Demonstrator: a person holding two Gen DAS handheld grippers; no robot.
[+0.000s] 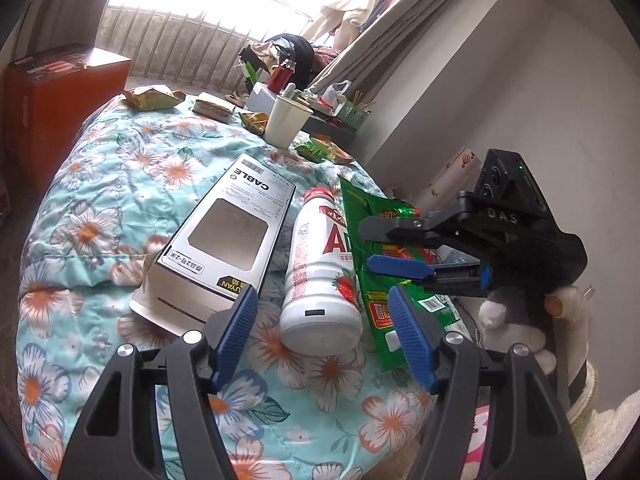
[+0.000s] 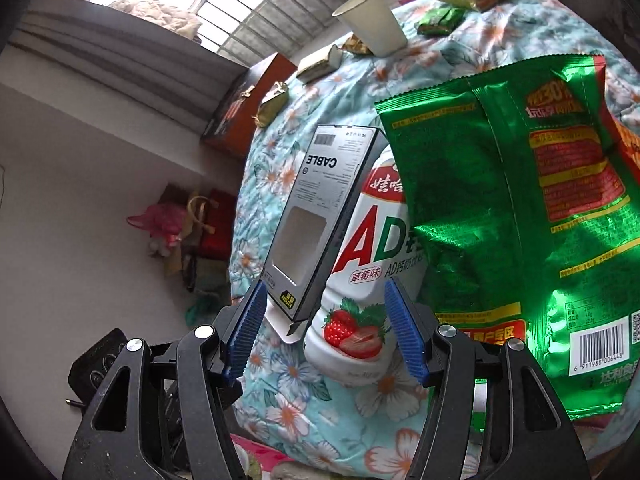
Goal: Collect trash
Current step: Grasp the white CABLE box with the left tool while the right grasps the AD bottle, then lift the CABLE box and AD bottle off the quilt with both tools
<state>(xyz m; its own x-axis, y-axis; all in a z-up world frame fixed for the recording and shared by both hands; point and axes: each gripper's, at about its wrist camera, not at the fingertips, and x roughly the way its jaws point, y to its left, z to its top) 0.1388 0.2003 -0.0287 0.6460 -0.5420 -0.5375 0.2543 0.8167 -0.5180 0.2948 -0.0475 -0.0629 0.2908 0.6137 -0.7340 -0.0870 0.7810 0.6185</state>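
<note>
Left wrist view: left hand-held gripper (image 1: 322, 322) low in the middle, blue pads apart, nothing between. Just past it, white bottle (image 1: 320, 272) lying on flowery bed cover (image 1: 100, 216), cable box (image 1: 224, 240) to its left, green snack bag (image 1: 384, 276) to its right. Right hand-held gripper (image 1: 366, 246) at right, over the bag, jaws apart.

Right wrist view: right hand-held gripper (image 2: 326, 326) open and empty at bottom middle. Bottle (image 2: 360, 280) right ahead, bag (image 2: 520, 220) filling the right side, paper cup (image 2: 372, 28) at top.
</note>
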